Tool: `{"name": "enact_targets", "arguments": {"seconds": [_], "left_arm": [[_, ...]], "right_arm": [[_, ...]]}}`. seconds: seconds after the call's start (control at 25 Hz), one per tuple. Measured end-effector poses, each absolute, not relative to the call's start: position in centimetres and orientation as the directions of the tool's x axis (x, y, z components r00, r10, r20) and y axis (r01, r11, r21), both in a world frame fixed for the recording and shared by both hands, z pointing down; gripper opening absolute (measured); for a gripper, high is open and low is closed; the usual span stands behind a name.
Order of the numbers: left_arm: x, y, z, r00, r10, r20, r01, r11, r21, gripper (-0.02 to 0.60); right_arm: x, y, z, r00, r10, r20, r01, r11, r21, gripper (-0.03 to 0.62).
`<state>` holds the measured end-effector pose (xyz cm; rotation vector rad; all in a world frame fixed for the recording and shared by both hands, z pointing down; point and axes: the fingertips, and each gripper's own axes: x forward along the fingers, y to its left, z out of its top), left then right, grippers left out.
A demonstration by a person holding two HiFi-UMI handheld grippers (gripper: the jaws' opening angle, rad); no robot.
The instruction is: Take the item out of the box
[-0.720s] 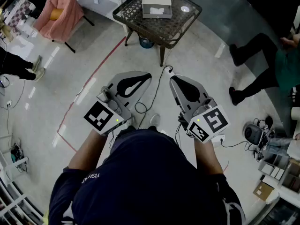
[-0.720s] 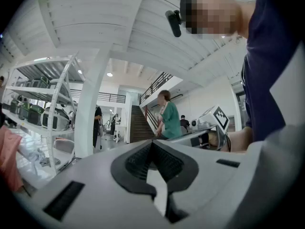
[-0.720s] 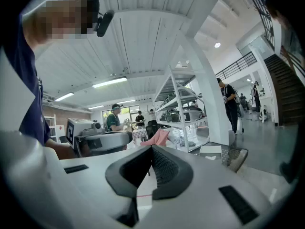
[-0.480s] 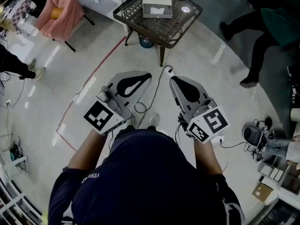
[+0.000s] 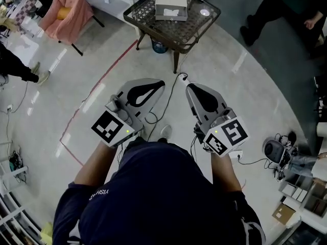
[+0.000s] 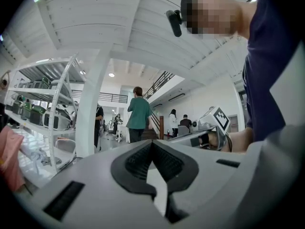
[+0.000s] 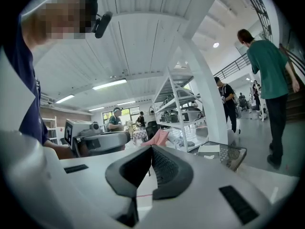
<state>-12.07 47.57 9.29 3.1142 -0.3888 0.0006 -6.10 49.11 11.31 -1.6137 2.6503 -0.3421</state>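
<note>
1. White cardboard box [image 5: 171,6] sits on top of a dark lattice-top table [image 5: 176,32] at the far end of head view, well apart from both grippers; right gripper view shows the box [image 7: 209,148] low and to the right, on the same table
2. Jaws of left gripper [image 5: 161,82] are pressed together, tips touching, nothing btwn them; left gripper view agrees
3. Jaws of right gripper [image 5: 188,86] are also together, tips touching, nothing held; right gripper view agrees
4. Both grippers held side by side in front of the person's dark blue shirt [image 5: 153,198], tips pointing twd the table, over pale glossy floor
5. Thin black cable [image 5: 171,98] runs along the floor btwn the grippers; red tape line [image 5: 104,78] lies left of left gripper
6. Pink draped cloth [image 5: 66,6] at upper left; bystander in green top [image 7: 269,56] stands at the right in right gripper view
</note>
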Motion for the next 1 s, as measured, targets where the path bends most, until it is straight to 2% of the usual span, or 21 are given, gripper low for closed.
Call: {"name": "enact_targets", "arguments": {"seconds": [0.52,1.0], "left_arm": [[-8.8,48.5,10.3,0.961,-0.276,0.021,-0.276,-0.961,0.01,0.006],[-7.0,45.1,10.8,0.955,-0.295,0.01,-0.295,-0.955,0.027,0.006]], "right_arm": [[-2.6,49.8,12.5,-0.489,-0.867,0.098,-0.86,0.461,-0.218,0.025],[-0.6,46.9,13.0,-0.503,-0.857,0.109,-0.854,0.474,-0.214,0.025]]}}
